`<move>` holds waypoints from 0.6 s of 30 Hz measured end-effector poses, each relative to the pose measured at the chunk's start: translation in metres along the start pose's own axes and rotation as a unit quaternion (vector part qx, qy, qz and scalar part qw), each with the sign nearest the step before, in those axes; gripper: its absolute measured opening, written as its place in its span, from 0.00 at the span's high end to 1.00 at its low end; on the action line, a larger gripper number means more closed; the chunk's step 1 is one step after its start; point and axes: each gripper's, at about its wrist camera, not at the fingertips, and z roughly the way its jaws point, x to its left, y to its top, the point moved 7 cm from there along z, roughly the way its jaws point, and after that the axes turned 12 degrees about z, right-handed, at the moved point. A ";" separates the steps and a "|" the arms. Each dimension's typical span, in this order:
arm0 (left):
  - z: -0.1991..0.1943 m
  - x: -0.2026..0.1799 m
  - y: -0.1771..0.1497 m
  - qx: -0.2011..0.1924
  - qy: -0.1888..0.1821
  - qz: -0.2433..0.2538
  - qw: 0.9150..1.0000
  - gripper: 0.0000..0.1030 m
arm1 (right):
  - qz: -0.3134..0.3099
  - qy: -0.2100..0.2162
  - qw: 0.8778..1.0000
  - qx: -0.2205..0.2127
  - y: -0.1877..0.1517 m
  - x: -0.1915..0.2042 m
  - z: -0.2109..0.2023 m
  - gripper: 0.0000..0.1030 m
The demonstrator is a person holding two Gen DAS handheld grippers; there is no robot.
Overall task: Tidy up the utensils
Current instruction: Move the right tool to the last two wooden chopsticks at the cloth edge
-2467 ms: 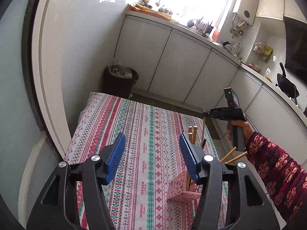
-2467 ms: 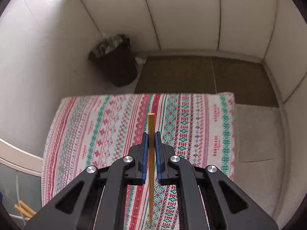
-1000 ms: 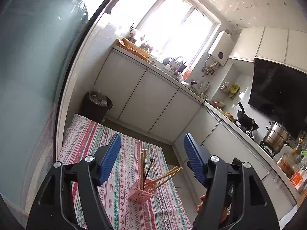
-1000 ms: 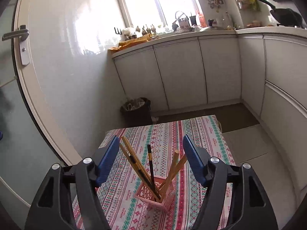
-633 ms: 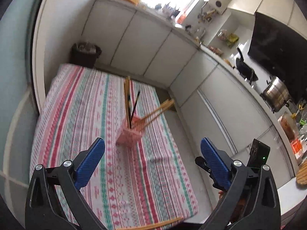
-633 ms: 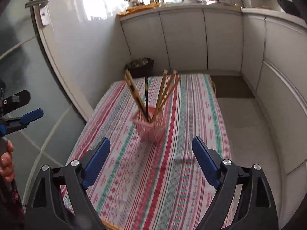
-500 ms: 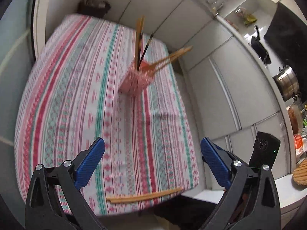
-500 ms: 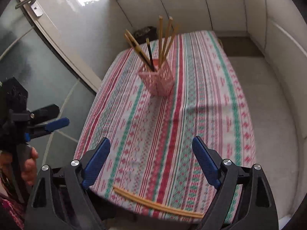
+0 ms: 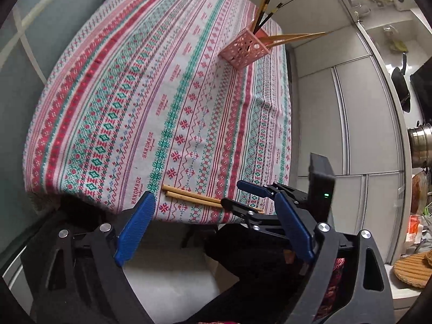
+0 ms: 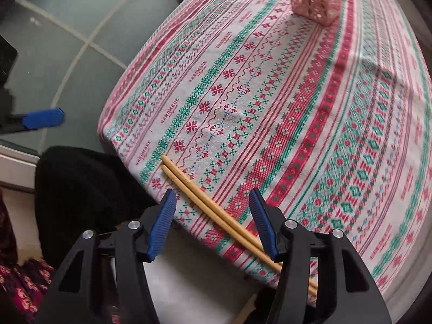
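Note:
Two wooden chopsticks [image 10: 216,213] lie side by side at the near edge of the patterned tablecloth [image 10: 351,108]. My right gripper [image 10: 213,199] tips down over them. Its jaws are closing with the pair between the blue pads, which do not touch them. The left wrist view shows the same chopsticks [image 9: 194,198] with the right gripper [image 9: 240,197] on their right end. My left gripper [image 9: 216,210] hangs just off the table edge; its wide jaws are closing slightly on nothing. The pink basket [image 9: 244,50] at the far end holds several chopsticks.
White cabinets [image 9: 364,108] run along the right, with a pot [image 9: 421,145] and a pan [image 9: 402,86] on the counter. A glass door [image 9: 16,40] stands left of the table. Below the near edge is something black [image 10: 75,189]. A patterned sleeve [image 10: 16,297] shows at the lower left.
Both grippers have sunk and tipped down from the basket towards the table's near edge. The right jaws have narrowed around the lying pair of chopsticks. The left jaws widened.

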 end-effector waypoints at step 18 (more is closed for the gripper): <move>-0.012 0.045 -0.025 -0.022 0.036 -0.042 0.998 0.15 | -0.256 -0.012 0.963 0.079 0.017 0.061 0.060 0.59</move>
